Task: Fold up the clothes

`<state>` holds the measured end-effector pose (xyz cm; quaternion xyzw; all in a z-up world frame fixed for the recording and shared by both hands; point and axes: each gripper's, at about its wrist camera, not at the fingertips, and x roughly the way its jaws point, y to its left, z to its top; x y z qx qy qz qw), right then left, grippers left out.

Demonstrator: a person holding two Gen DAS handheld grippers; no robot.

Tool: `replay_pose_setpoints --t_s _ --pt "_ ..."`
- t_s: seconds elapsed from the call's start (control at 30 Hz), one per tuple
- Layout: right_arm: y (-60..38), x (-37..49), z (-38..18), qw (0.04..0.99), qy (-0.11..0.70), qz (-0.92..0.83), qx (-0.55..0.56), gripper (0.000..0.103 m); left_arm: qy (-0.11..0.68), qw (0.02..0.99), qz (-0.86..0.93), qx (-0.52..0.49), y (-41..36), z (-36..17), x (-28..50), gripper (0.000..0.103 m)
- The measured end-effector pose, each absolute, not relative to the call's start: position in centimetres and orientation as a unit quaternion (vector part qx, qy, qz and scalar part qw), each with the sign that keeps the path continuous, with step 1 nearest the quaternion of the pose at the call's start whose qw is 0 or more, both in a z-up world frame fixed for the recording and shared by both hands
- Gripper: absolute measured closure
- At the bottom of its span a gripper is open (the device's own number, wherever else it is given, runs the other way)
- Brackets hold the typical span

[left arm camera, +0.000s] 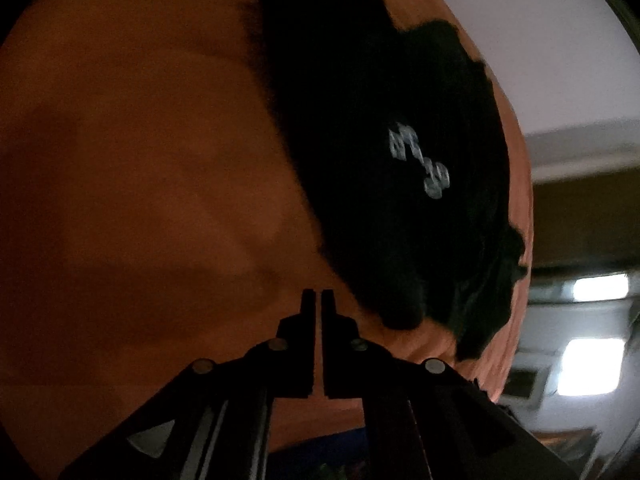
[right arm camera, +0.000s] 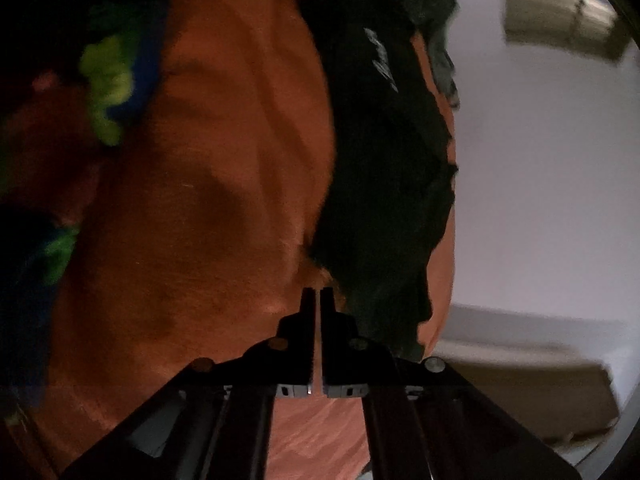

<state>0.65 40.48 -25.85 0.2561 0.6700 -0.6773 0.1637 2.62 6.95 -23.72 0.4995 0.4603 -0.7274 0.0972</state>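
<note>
My left gripper [left arm camera: 318, 298] is sitting w/ its two fingers almost touching, just a thin slit between them, and I can't tell if any cloth is pinched in there. An orange cloth [left arm camera: 140, 168] is filling most of the view in front of it. A black garment [left arm camera: 384, 168] w/ a small white print [left arm camera: 420, 162] is lying on the orange, up and to the right of the tips.

My right gripper [right arm camera: 318, 296] is looking the same, fingers nearly together. The black garment's edge [right arm camera: 384, 184] is sitting right by the tips. Something green & blue [right arm camera: 106, 88] is showing far left, too blurry to name.
</note>
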Motion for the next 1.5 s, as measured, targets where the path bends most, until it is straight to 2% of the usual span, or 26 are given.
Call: replay_pose_setpoints --t_s 0.07,0.13,0.17,0.37,0.4,0.43,0.53,0.57,0.7,0.8,0.93,1.1,1.17,1.2,1.27,1.3,1.33,1.4,1.43,1.5 --pt "41.1 -0.3 -25.1 0.145 0.661 -0.688 0.261 0.103 0.462 0.117 -0.731 0.488 4.9 -22.8 2.6 0.093" --pt "41.5 -0.4 -24.6 0.130 0.664 -0.691 0.255 0.103 0.460 0.142 -0.734 0.479 2.6 -22.1 2.2 0.077" --pt "41.4 -0.7 -24.4 0.123 0.668 -0.690 0.249 0.103 0.462 0.151 -0.734 0.474 1.3 -21.9 1.8 0.074" --pt "34.1 -2.2 -22.1 0.142 0.659 -0.711 0.200 0.103 0.460 0.168 -0.739 0.462 -6.7 -21.2 -3.6 0.066" --pt "32.2 -2.0 -21.7 0.156 0.654 -0.715 0.191 0.102 0.456 0.158 -0.741 0.466 -7.4 -21.4 -4.9 0.061" --pt "30.2 -1.9 -21.2 0.170 0.649 -0.719 0.183 0.099 0.452 0.146 -0.743 0.471 -8.1 -21.6 -6.3 0.054" --pt "25.2 -1.0 -21.0 0.210 0.629 -0.728 0.174 0.085 0.446 0.096 -0.735 0.501 -9.3 -23.5 -9.8 0.053" --pt "24.7 -0.7 -21.3 0.214 0.633 -0.724 0.173 0.083 0.442 0.094 -0.734 0.507 -9.5 -24.1 -10.5 0.053" --pt "22.4 0.5 -22.8 0.228 0.647 -0.708 0.169 0.081 0.455 0.108 -0.725 0.505 -10.6 -25.9 -11.6 0.055" --pt "20.8 1.4 -23.9 0.239 0.657 -0.695 0.166 0.081 0.464 0.131 -0.740 0.469 -11.5 -25.3 -11.1 0.098" --pt "18.9 2.3 -25.3 0.252 0.669 -0.680 0.164 0.081 0.468 0.151 -0.767 0.412 -13.1 -23.3 -9.5 0.099" --pt "19.0 2.2 -25.6 0.252 0.675 -0.671 0.172 0.081 0.448 0.169 -0.761 0.438 -13.8 -24.4 -10.0 0.100" --pt "18.4 2.2 -25.6 0.252 0.675 -0.673 0.166 0.081 0.470 0.156 -0.750 0.439 -14.5 -25.0 -9.8 0.099" --pt "18.1 2.0 -25.6 0.253 0.674 -0.674 0.167 0.081 0.481 0.148 -0.745 0.438 -14.8 -25.2 -9.8 0.096" --pt "17.6 2.0 -25.8 0.258 0.673 -0.670 0.177 0.081 0.497 0.135 -0.740 0.431 -15.2 -25.4 -9.8 0.085" --pt "17.4 2.1 -26.2 0.260 0.677 -0.665 0.180 0.081 0.505 0.128 -0.738 0.429 -15.0 -25.5 -9.6 0.071" --pt "17.3 2.0 -26.5 0.259 0.680 -0.661 0.181 0.081 0.513 0.122 -0.735 0.427 -14.4 -25.6 -8.9 0.063" --pt "17.2 1.5 -27.0 0.257 0.682 -0.659 0.184 0.081 0.520 0.117 -0.731 0.426 -14.6 -25.6 -9.4 0.057" --pt "17.2 1.3 -27.1 0.256 0.678 -0.662 0.191 0.088 0.517 0.118 -0.731 0.429 -14.6 -25.4 -9.4 0.052" --pt "17.3 0.8 -26.8 0.257 0.662 -0.672 0.209 0.095 0.514 0.120 -0.729 0.436 -14.4 -25.7 -10.7 0.046"
